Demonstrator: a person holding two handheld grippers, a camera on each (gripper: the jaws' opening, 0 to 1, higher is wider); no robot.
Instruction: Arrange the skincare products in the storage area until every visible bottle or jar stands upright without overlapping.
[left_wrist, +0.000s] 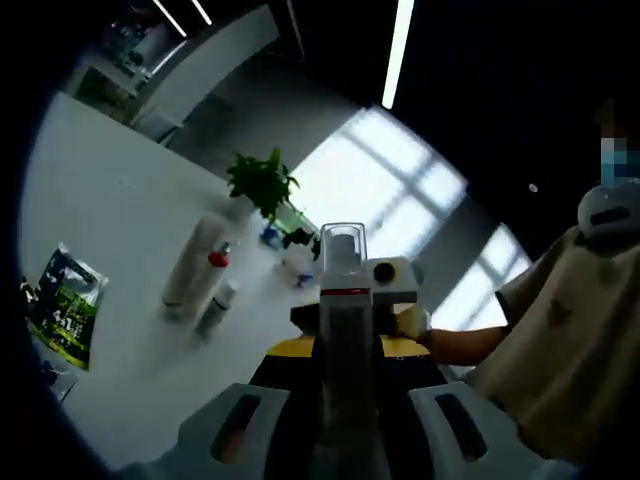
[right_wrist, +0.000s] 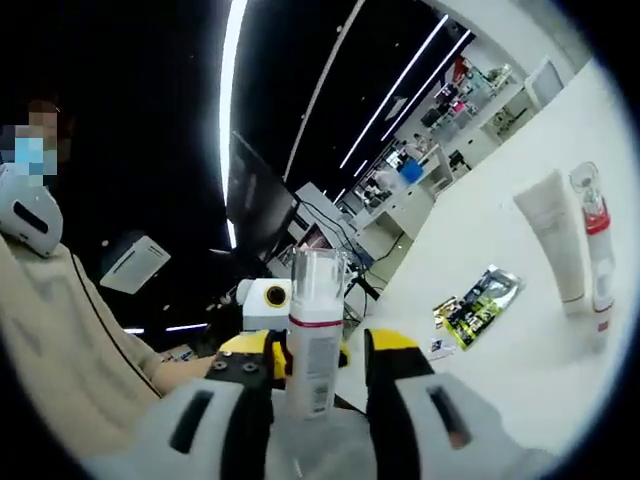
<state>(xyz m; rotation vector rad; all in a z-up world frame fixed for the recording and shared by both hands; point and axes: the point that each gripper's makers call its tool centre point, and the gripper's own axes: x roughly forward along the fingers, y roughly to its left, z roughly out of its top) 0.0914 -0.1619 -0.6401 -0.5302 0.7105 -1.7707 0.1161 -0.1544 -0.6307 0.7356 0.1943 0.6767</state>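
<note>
A white pump bottle (left_wrist: 345, 330) with a clear cap and a red band stands upright between my left gripper's (left_wrist: 347, 400) jaws, which are shut on it. The same bottle (right_wrist: 314, 350) rises between my right gripper's (right_wrist: 318, 400) jaws. Dark yellow-tipped fingers (right_wrist: 392, 350) flank it closely, and their contact with it is hidden. The two grippers face each other across the bottle. On the white table (left_wrist: 120, 200) a white tube (left_wrist: 195, 262) and a red-capped bottle (left_wrist: 216, 290) lie side by side. These are the tube (right_wrist: 552, 245) and bottle (right_wrist: 597, 250) in the right gripper view.
A green and black packet (left_wrist: 65, 305) lies flat on the table, also visible as the packet (right_wrist: 480, 298). A potted plant (left_wrist: 262, 183) and small items stand at the table's far edge. A person in a beige shirt (left_wrist: 570, 340) stands close by.
</note>
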